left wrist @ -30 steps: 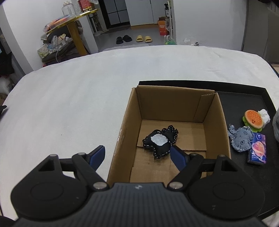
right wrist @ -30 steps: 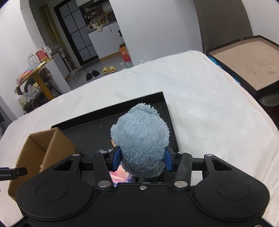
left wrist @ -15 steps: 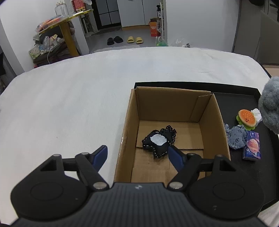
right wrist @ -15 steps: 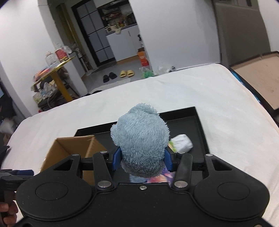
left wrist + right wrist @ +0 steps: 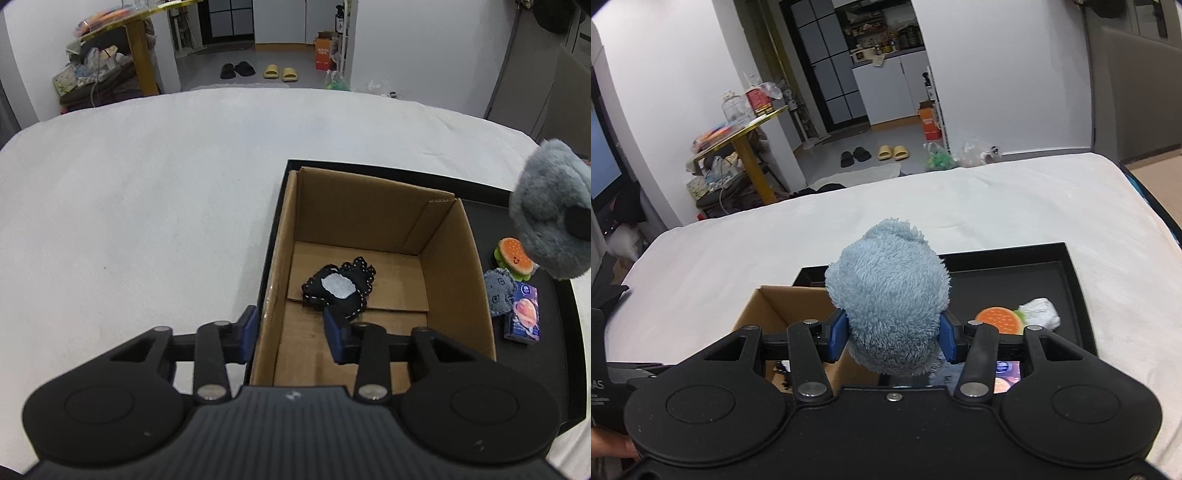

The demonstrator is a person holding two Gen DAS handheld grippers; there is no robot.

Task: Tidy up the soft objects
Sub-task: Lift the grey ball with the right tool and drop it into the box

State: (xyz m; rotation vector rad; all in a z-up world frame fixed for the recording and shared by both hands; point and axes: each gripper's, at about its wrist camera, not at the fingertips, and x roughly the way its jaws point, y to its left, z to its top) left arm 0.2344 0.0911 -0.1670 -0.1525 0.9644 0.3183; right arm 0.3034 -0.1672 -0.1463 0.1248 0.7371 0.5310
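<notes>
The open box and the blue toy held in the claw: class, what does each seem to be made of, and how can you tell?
Box: brown corrugated cardboard, matte, apparently, judging by its creased flaps and raw cut edges.
Blue toy: plush fabric with a long fuzzy pile, probably synthetic; its fluffy fibres bulge between the right claw's pads.

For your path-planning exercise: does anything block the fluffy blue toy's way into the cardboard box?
Nothing visible does. The fluffy blue toy, gripped in the right claw, hangs beside the open-topped cardboard box, which holds only a black plush.

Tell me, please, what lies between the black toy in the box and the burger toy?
The cardboard box: its side wall stands between them, as the left wrist view shows.
</notes>
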